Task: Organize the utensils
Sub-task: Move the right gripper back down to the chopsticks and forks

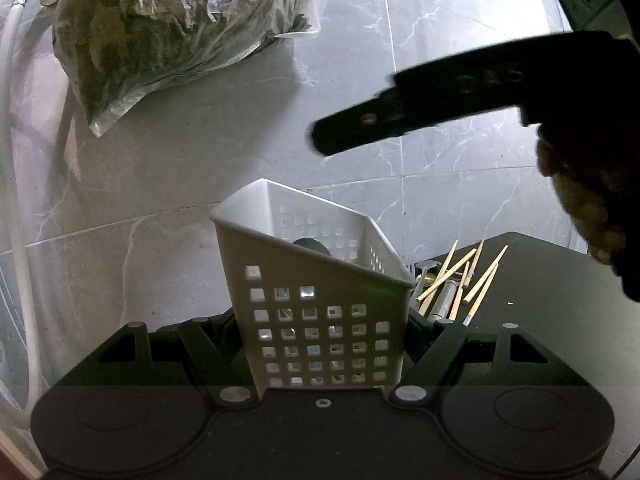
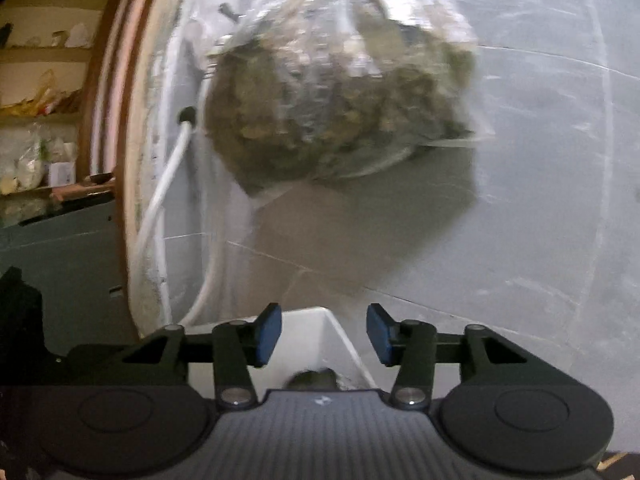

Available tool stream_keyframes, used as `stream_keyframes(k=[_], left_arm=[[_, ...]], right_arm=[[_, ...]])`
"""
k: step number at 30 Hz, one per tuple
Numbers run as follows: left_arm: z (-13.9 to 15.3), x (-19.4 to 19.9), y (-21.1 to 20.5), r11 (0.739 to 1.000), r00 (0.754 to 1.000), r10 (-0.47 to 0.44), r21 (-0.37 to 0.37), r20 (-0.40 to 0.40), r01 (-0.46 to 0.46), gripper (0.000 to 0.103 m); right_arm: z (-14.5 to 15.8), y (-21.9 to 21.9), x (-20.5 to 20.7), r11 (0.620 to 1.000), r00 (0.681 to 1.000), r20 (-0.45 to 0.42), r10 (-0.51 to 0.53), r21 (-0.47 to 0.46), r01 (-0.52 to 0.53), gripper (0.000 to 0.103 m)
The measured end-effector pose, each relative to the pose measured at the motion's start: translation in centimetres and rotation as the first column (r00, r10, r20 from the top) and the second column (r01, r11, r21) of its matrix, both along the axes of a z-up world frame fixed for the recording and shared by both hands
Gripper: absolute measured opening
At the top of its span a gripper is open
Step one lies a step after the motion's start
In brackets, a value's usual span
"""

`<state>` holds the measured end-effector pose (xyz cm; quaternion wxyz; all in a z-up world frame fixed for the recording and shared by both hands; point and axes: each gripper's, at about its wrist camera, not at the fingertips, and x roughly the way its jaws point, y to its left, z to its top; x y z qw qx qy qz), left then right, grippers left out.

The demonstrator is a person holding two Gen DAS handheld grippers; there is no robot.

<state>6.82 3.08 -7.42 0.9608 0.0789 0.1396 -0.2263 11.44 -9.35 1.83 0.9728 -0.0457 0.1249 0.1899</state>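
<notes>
Left wrist view showed a white plastic basket [image 1: 320, 300], its walls pierced with rows of small square holes, standing tilted with its open top facing up and away. The left claw [image 1: 322, 328] was pinching the basket across its lower part, the two dark fingers pressed against either side wall. A dark rounded object [image 1: 312, 245] lay inside the basket, too shadowed to identify. Just to the right of the claw, beyond the basket, a loose heap of pale wooden chopsticks [image 1: 464, 280] lay crossed over a few metal utensils [image 1: 440, 300] on a black desk [image 1: 540, 280]. No readable writing or labels appeared on any of them.

Above and to the right of the left claw, the right claw [image 1: 340, 136] reached in as a blurred dark shape. Far ahead and to the left hung a clear plastic bag [image 1: 168, 32] stuffed with dark greenish material against a grey marble wall [image 1: 440, 20], with a white hose [image 1: 12, 160] at the edge.

In the right wrist view, the right claw [image 2: 324, 338] was spread, its blue pads [image 2: 268, 334] apart and holding nothing. The basket's white rim [image 2: 320, 336] sat directly below, between the fingers.
</notes>
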Motion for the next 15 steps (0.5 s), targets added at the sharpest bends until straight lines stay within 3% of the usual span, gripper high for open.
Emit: stream_keyframes(k=[4,5,9,15], left_arm=[[0.0,0.1,-0.1,1.0,1.0,0.001,0.002,-0.001,-0.001,0.077],[0.0,0.1,-0.2,1.0,1.0,0.002,0.003,-0.001,-0.002,0.077],[0.1,0.1,-0.3,1.0,1.0,0.006,0.005,-0.003,-0.006,0.077],[0.2,0.2,-0.9,0.999,0.999,0.031,0.01,-0.009,-0.031,0.077]], right_arm=[[-0.8,-4.1,0.0,0.992,0.994,-0.058,-0.093,0.077,0.098,0.094],[-1.1,-5.1,0.3,0.989,0.991,-0.088,-0.102,0.093,0.11,0.098],[-3.2,-10.0,2.5,0.969,0.959,-0.25,-0.134,0.172,0.18,0.103],[-7.1,-15.7,6.9,0.939,0.874,-0.447,-0.192,0.175,0.296,0.103]])
